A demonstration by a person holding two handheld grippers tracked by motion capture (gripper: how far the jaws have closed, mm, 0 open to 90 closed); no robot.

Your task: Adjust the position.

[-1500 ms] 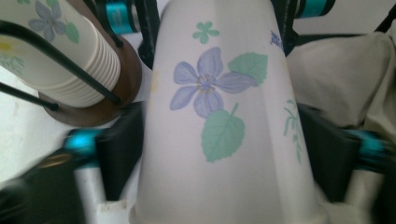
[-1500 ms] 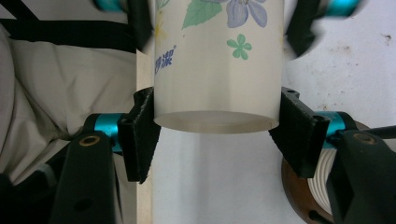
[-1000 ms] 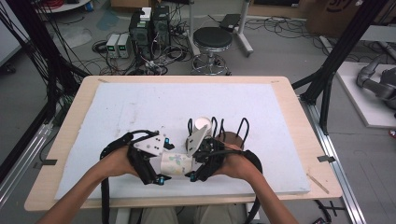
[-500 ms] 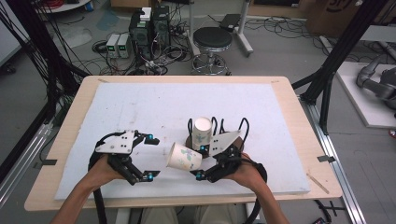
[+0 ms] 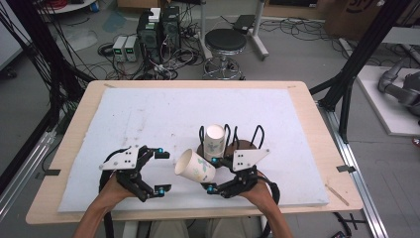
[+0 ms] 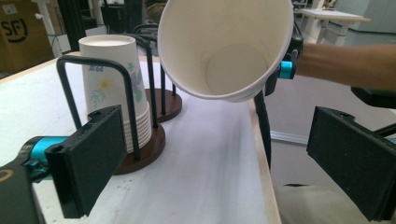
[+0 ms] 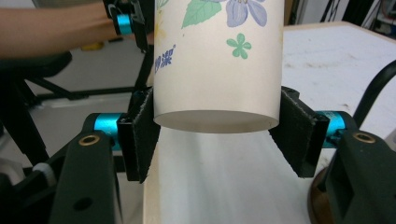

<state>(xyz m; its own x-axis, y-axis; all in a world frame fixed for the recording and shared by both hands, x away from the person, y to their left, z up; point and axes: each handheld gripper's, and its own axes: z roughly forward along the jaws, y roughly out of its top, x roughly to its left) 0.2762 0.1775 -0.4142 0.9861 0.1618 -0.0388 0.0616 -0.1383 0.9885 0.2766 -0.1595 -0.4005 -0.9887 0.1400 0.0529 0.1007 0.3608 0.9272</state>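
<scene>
The right gripper [image 5: 212, 173] is clamped on a single paper cup [image 5: 194, 166], both pads pressed against the cup's narrow base end, as the right gripper view shows [image 7: 217, 65]. The cup is held lying on its side just above the white mat [image 5: 148, 119], its open mouth turned toward the left gripper [image 5: 161, 171]. In the left gripper view the cup's inside [image 6: 224, 46] is bare, with nothing in it. The left gripper's jaws stand wide apart with nothing between them; it sits just beside the cup's mouth, not touching it.

Just behind the held cup, away from the person, stands a cup rack [image 5: 247, 146]: dark round wooden bases with black wire hoops rising from them. One bay holds a stack of paper cups [image 5: 215, 141], nested upside down, bottoms up, seen close in the left gripper view [image 6: 116, 88]. The next bay of the rack, beside the stack, holds no cups.

The wire hoops stand between the stack and the held cup.

The held cup is white paper printed with purple flowers, green leaves and small blue lettering; its wall looks smooth and undented.
</scene>
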